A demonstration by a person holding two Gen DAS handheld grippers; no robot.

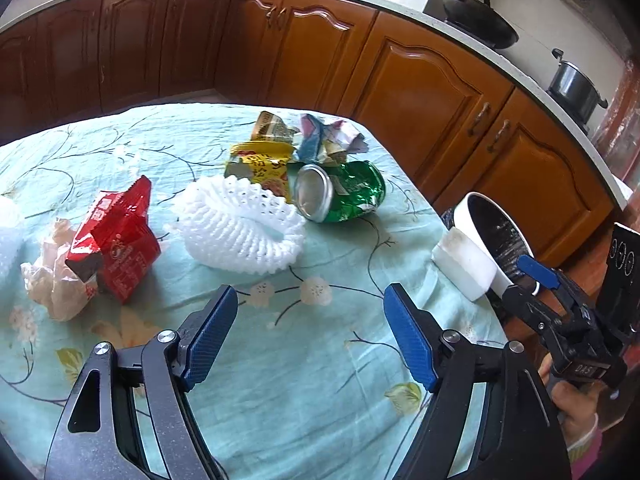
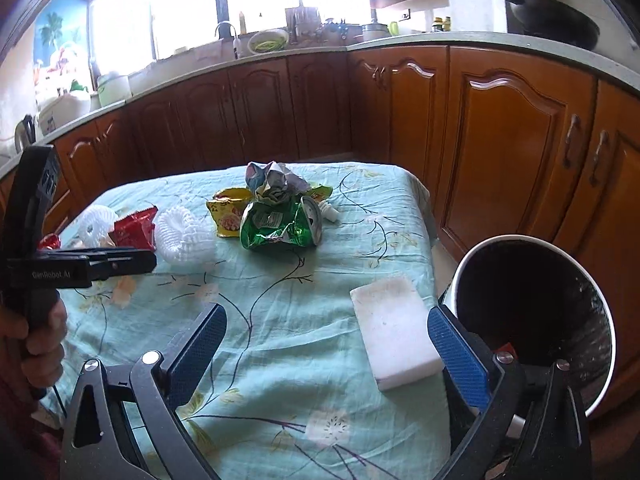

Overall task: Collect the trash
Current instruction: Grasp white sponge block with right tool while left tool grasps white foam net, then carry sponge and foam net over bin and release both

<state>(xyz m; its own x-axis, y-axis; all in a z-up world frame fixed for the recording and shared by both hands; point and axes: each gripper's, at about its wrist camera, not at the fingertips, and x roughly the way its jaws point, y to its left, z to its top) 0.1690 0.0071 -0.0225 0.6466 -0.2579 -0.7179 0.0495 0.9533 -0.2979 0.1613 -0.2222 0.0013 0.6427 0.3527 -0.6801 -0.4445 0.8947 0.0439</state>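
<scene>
Both grippers, left [image 1: 310,338] and right [image 2: 326,354], hover with jaws apart over bare tablecloth [image 1: 304,392]; trash, including a crushed green can [image 1: 340,192], clusters mid-table, bin [image 2: 532,320] at the right edge.

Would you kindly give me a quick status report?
Left gripper and right gripper open, empty. Crushed green can, wrappers, foam nets on table; bin at right edge. White sponge under right gripper.

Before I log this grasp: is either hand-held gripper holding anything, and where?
Nothing. The left hand-held gripper and right hand-held gripper are both open, empty.
</scene>
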